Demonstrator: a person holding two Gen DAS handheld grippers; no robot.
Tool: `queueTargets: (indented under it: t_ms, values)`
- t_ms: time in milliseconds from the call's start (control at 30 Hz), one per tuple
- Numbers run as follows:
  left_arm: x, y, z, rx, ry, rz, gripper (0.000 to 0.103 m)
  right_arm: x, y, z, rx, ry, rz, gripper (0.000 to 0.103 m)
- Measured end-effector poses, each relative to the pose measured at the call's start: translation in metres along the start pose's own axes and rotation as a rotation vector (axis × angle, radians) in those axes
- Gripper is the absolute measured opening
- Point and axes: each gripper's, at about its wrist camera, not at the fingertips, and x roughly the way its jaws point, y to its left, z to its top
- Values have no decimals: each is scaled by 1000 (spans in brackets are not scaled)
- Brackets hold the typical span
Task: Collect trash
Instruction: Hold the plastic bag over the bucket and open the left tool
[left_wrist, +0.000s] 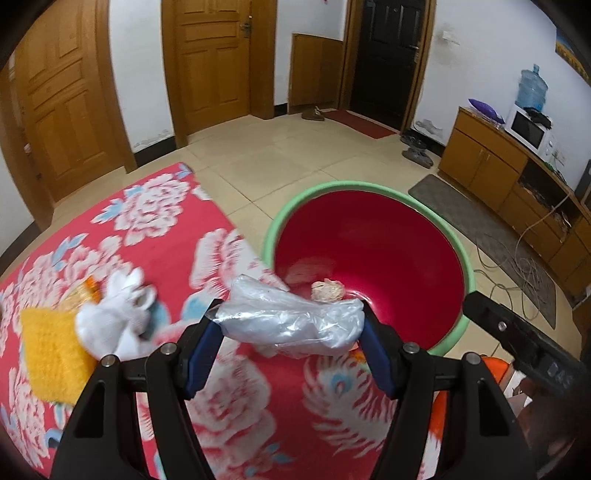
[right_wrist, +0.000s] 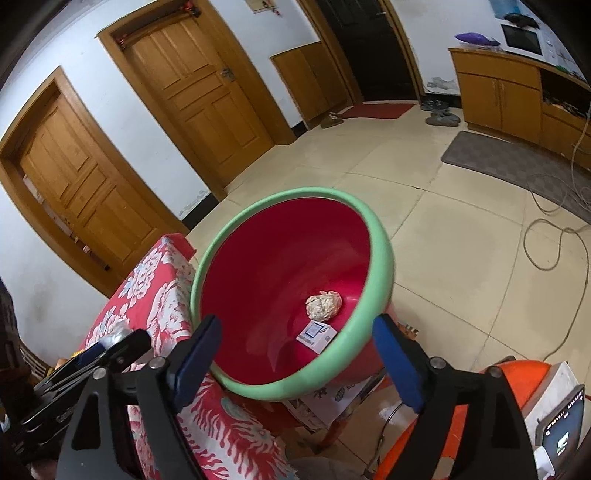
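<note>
Clear plastic bag (left_wrist: 291, 323) clamped in left gripper (left_wrist: 290, 325); right gripper (right_wrist: 297, 341) apart above red basin (right_wrist: 376, 236).

Both wrist views face down, close, sharing basin (left_wrist: 373, 258) (right_wrist: 291, 291)

A crumpled clear plastic bag (left_wrist: 291, 325) hangs over the red floral-clothed table (left_wrist: 147, 236); left lie white gloves (left_wrist: 118, 314) and a yellow sponge (left_wrist: 51, 350). Right stands a green-rimmed red basin (left_wrist: 458, 258) (paper wad (right_wrist: 324, 305) and small card (right_wrist: 316, 335) inside).
</note>
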Motion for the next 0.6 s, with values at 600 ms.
queueTargets:
  t_ms: [600]
  values:
    - [18,-25,21,13,-15,-77,76,-14,-38,4,112,-48,-33,92]
